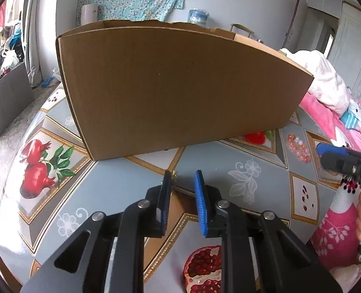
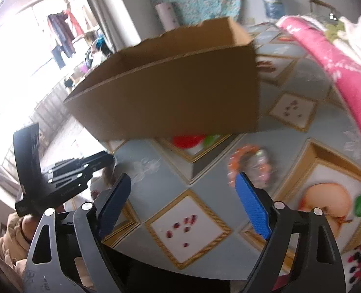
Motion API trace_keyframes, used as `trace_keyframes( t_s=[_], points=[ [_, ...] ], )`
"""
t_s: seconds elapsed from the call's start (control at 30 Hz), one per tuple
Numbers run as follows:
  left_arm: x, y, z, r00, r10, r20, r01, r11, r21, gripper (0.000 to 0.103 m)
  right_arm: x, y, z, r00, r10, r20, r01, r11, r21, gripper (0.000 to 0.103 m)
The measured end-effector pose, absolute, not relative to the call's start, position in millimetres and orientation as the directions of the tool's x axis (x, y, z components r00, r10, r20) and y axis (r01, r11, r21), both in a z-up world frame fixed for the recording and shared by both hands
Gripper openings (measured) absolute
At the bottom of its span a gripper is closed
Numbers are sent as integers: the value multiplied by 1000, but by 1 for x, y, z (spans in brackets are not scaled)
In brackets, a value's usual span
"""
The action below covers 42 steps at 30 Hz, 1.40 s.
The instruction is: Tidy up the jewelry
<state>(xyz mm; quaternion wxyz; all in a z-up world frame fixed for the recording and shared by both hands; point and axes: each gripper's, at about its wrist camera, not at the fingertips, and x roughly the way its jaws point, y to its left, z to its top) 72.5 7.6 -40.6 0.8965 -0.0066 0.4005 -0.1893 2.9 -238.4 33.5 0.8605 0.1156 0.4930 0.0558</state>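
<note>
box [image 1: 180, 92]: matt corrugated cardboard | tablecloth [image 1: 122, 171]: glossy, probably plastic | fingers [image 1: 201, 202]: ribbed blue pads

left wrist: close above desk [image 1: 122, 178], angled down past its tool at cardboard box [image 1: 180, 90] | right wrist: higher, blurred, facing same box | shared: box, bead pile [image 1: 298, 147]

1. The tabletop [image 1: 122, 171] is wearing a grey-blue cloth printed with pomegranates and gold-edged diamonds.
2. A brown cardboard box [image 1: 180, 90] is standing on it, open at the top.
3. A cluster of orange and pearly beads [image 1: 298, 147] is lying near the box's right corner.
4. Pink and white fabric [image 1: 326, 90] is resting along the right edge.
</note>
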Motion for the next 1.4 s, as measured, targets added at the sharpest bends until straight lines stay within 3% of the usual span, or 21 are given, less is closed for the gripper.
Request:
trace_keyframes(
  t_s=[0.33, 0.6, 0.77, 0.9, 0.93, 1.4],
  points=[
    [74, 10, -42, 618, -349, -704, 342, 926, -160, 19, 4, -263, 27, 508, 120, -853, 124, 970, 211, 65],
    [76, 13, -44, 640, -328, -695, 332, 933, -135, 1, 14, -246, 16, 487, 78, -870, 96, 985, 142, 47],
    [79, 17, -44, 634, -354, -687, 333, 927, -170, 0, 24, -238, 3, 445, 63, -893, 79, 991, 110, 38],
    [78, 20, -39, 635, -368, -679, 338, 923, -184, 0, 28, -235, -6, 423, 31, -906, 68, 996, 65, 21],
    [76, 22, -35, 640, -373, -672, 340, 922, -187, 0, 28, -234, -7, 419, 25, -908, 66, 996, 58, 8],
    [35, 41, 64, 726, -461, -510, 413, 885, -212, 0, 12, -251, 42, 544, 127, -829, 71, 978, 197, 7]
  ],
)
